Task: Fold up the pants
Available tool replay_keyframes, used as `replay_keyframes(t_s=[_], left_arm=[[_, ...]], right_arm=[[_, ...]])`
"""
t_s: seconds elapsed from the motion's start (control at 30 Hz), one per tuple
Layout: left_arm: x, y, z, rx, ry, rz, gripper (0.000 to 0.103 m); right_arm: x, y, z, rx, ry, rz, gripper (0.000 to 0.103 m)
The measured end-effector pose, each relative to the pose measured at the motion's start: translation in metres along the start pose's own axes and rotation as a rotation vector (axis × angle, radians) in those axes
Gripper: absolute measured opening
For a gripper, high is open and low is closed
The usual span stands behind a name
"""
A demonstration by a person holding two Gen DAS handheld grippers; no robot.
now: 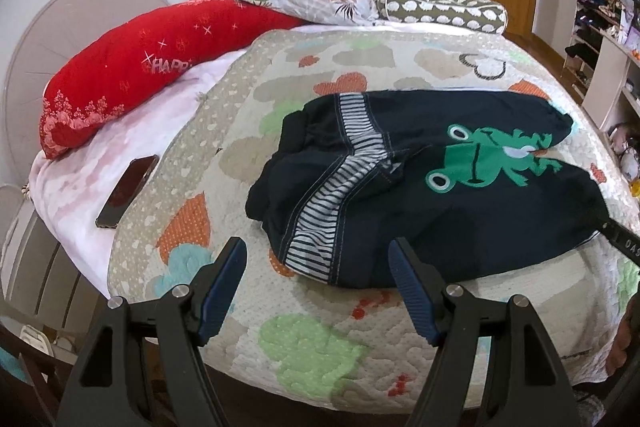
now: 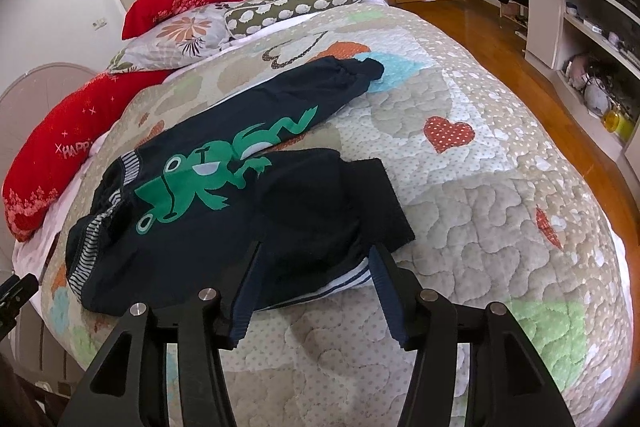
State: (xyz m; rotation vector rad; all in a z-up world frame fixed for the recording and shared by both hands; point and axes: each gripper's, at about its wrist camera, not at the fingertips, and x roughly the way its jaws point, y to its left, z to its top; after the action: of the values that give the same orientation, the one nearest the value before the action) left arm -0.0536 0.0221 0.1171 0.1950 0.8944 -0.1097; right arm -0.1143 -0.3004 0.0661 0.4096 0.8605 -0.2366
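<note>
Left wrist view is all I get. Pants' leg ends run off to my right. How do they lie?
Observer: On the pants, the far leg is stretched straight toward the pillows; the near leg is bunched, its end folded back.
Operator: Where's the right hand-held gripper?
Observer: The right hand-held gripper is open, its fingers either side of the near leg's cuff.
Operator: Anything beyond the legs?
Observer: Bare quilt with a red heart patch, then wooden floor.
Operator: The left one?
Observer: The left hand-held gripper is open, short of the striped waistband.
</note>
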Motion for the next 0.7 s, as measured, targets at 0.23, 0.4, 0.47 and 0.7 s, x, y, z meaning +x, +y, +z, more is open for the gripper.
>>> replay_keyframes(t_s=[0.23, 0.4, 0.47, 0.7], left_arm=[[0.040, 0.016, 0.034, 0.006, 0.081, -0.087, 0.073], [0.081, 0.013, 0.095, 0.055, 0.069, -0.122, 0.073], [0.112, 0.006, 0.124, 0.080, 0.090, -0.151, 0.075], [0.199, -0.035, 0.185, 0.240, 0.178, -0.273, 0.075]], right_arm=[[0.006, 0.017, 0.040, -0.098, 0.043, 0.053, 0.059], [0.016, 0.048, 0.110, -0.260, 0.060, 0.093, 0.065], [0.030, 0.060, 0.139, -0.323, 0.057, 0.117, 0.068], [0.138, 0.090, 0.206, -0.508, 0.181, 0.067, 0.071]])
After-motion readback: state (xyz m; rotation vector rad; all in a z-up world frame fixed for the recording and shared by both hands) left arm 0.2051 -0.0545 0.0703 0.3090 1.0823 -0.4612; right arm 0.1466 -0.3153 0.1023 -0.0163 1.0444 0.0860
